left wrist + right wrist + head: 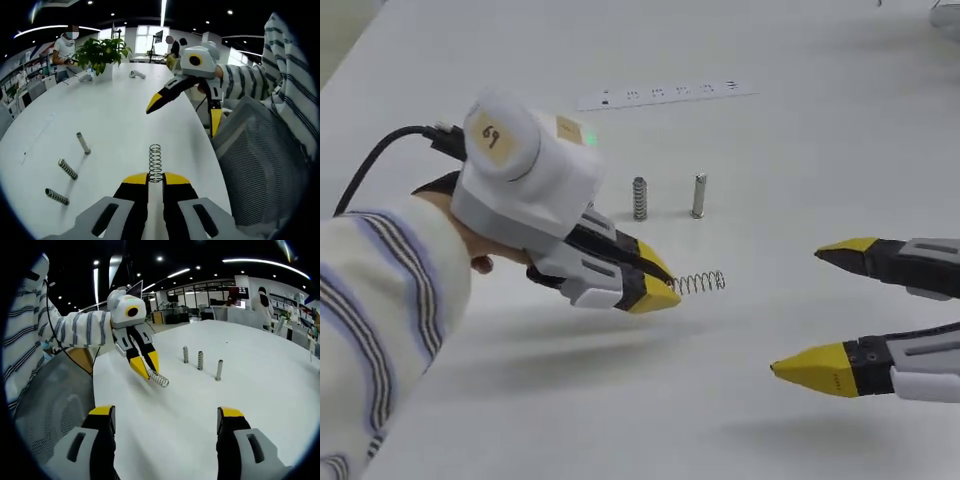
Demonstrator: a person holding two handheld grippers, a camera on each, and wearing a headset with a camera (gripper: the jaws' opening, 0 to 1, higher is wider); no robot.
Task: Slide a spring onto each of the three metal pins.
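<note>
My left gripper (665, 286) pinched the last spring (701, 283); my right gripper (795, 310) stood wide. Next, I guessed: onto the bare pin (699, 195) at twelve o'clock.

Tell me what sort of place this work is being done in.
Most likely an open-plan office or lab: a long white table, a potted plant, a mesh office chair and strip ceiling lights.
</note>
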